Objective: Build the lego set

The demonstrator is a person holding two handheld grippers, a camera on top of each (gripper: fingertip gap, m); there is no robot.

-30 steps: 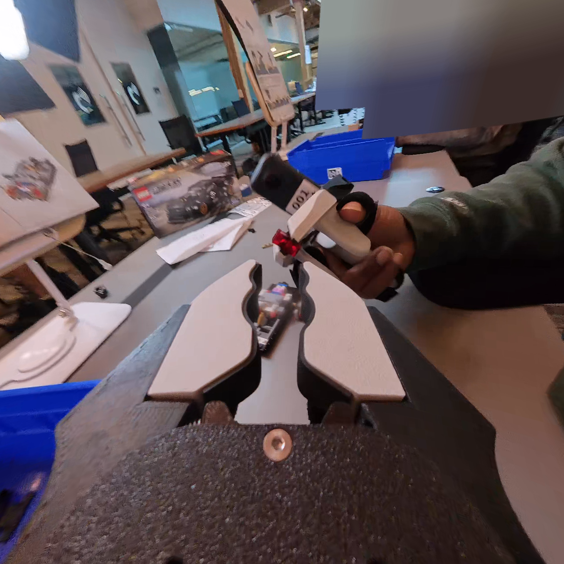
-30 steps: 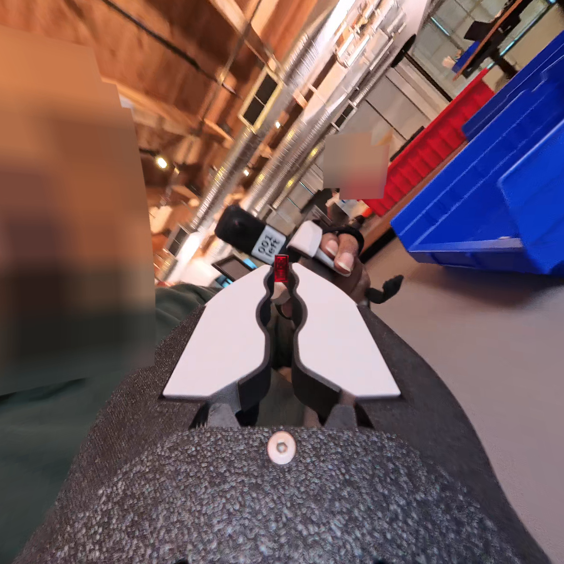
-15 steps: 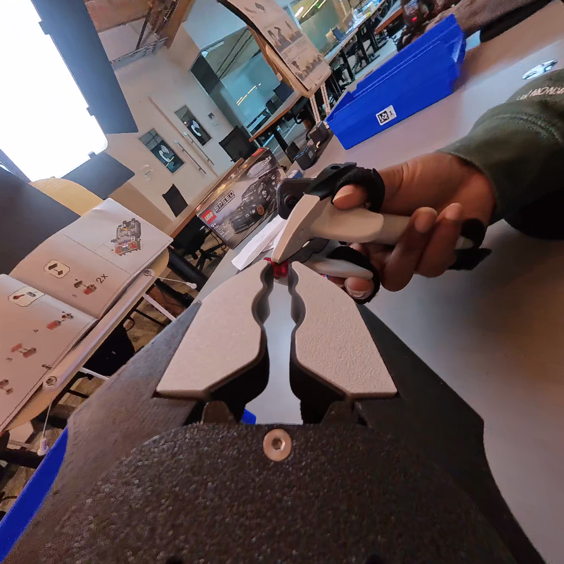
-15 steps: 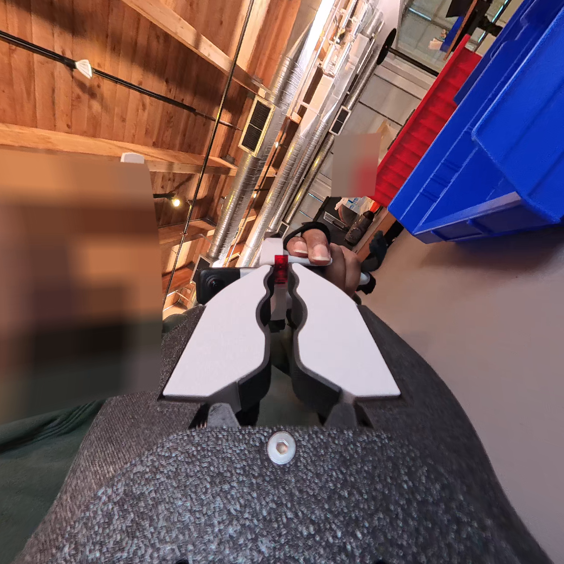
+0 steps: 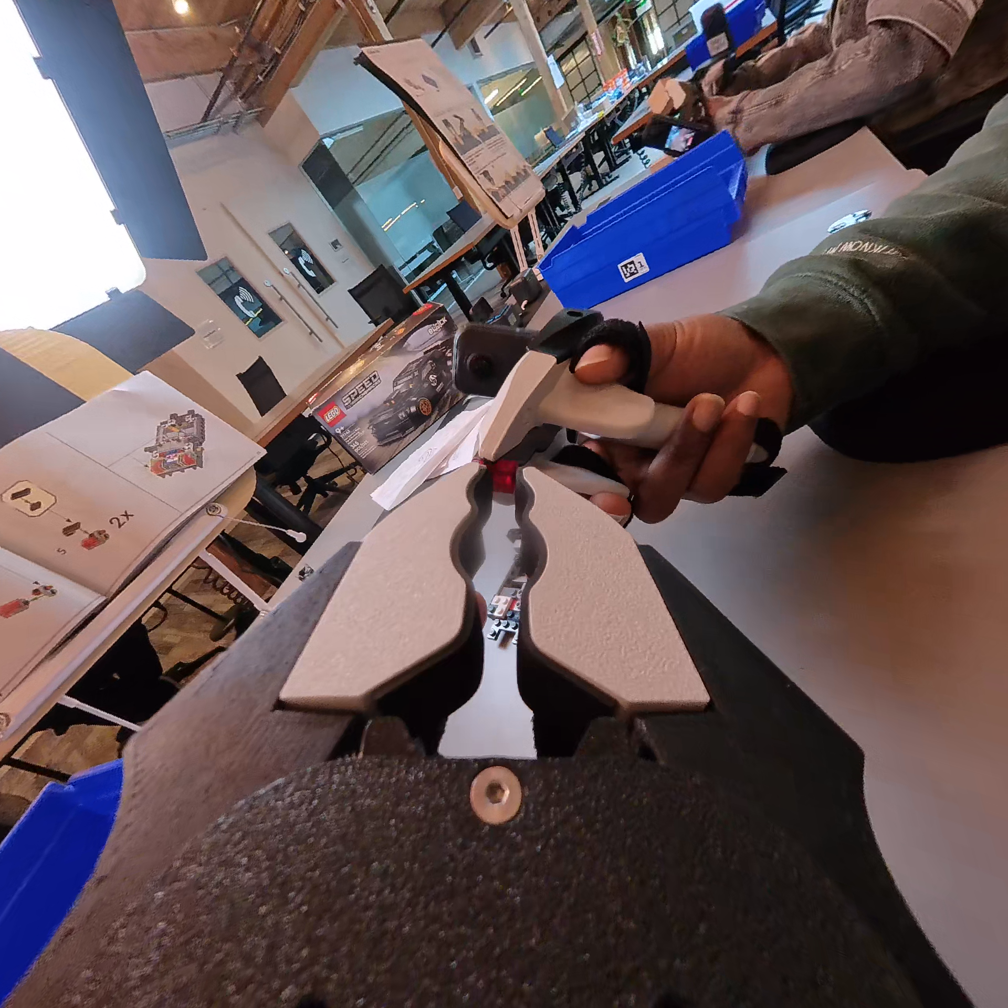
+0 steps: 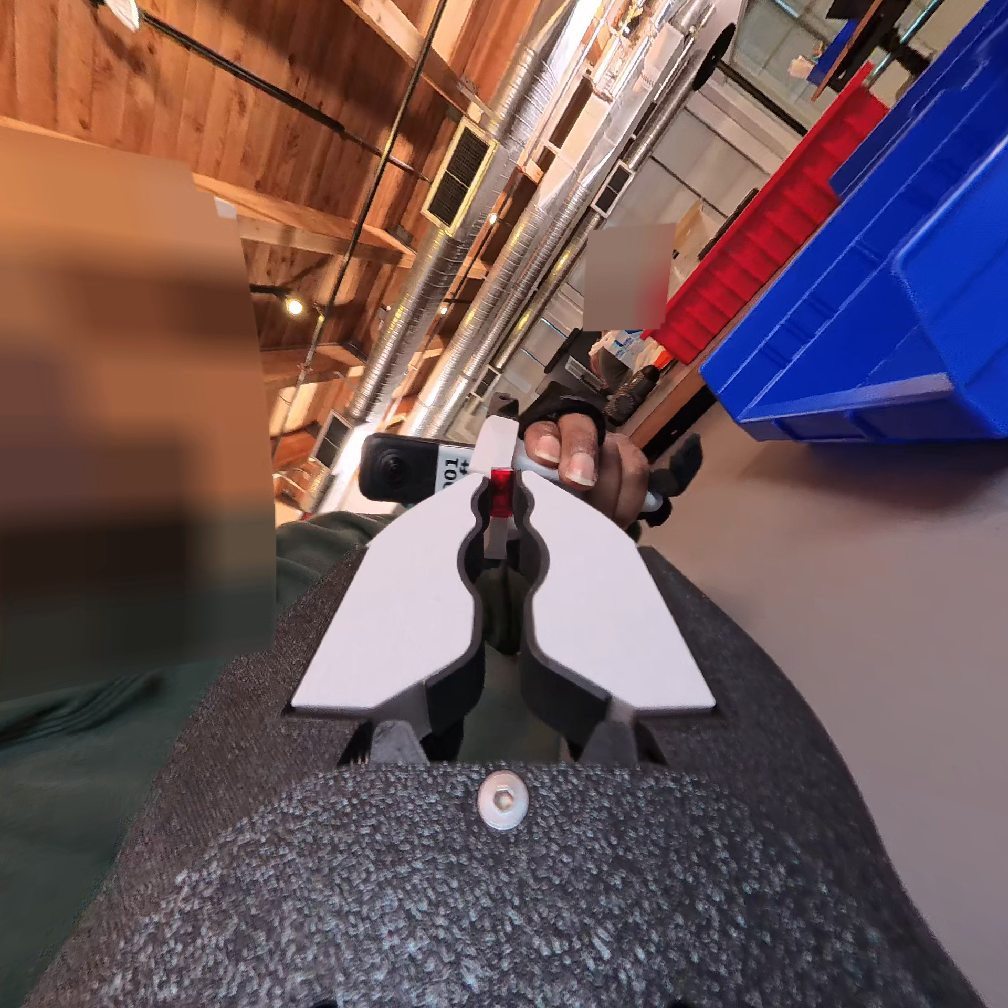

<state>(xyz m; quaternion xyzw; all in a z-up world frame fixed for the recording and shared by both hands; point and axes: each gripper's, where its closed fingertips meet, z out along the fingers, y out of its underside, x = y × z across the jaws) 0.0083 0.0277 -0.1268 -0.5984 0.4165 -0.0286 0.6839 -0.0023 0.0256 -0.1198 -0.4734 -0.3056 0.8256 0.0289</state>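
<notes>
Above a grey table [image 5: 818, 600], the left gripper [image 5: 501, 483] now tilts less steeply than half a second ago, its textured grey fingers meeting the translucent red brick [image 6: 501, 497] pinched in the right gripper [image 6: 502, 485]; whether the left clamps it is unclear. A partly built brick car [image 5: 504, 613] lies beneath; blue plastic bins [image 6: 873, 327] stand right.

Glossy translucent red plastic brick [image 6: 501, 493], matt pebbled grey claw fingers [image 5: 403, 600], smooth matt grey tabletop [image 5: 845, 600].
</notes>
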